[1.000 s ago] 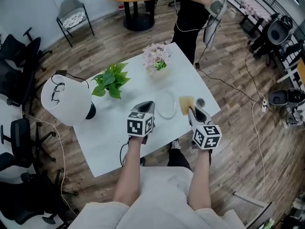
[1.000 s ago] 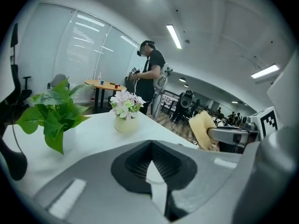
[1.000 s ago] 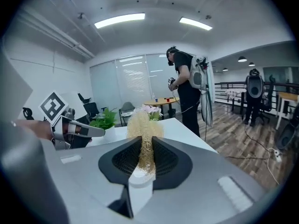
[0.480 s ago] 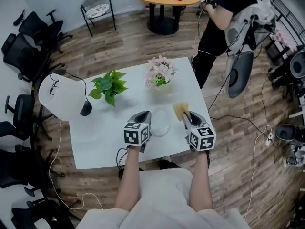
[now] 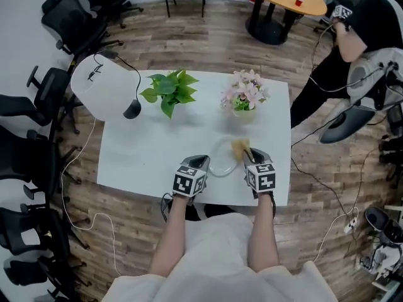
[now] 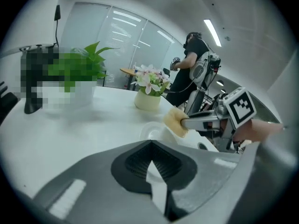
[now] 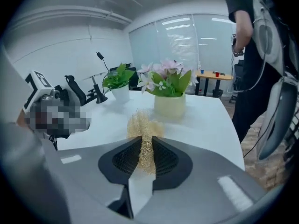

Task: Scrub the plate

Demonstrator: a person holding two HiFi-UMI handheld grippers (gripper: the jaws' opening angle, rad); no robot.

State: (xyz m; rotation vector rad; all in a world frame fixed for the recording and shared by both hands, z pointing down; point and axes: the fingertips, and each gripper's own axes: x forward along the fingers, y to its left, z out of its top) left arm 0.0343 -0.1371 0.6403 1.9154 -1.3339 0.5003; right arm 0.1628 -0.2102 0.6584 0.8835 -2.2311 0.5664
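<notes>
Straw-coloured fibre scrubber (image 7: 142,125) is pinched between the jaws of the right hand-held gripper (image 7: 144,146), poking out past their tips. It hangs at the right rim of the clear plate (image 5: 220,159); whether the two touch is unclear. The plate lies on the white worktop (image 5: 145,156) near its front edge, toward the right corner. The left hand-held gripper (image 6: 152,146), clenched on nothing, is just beside the plate's left rim.
</notes>
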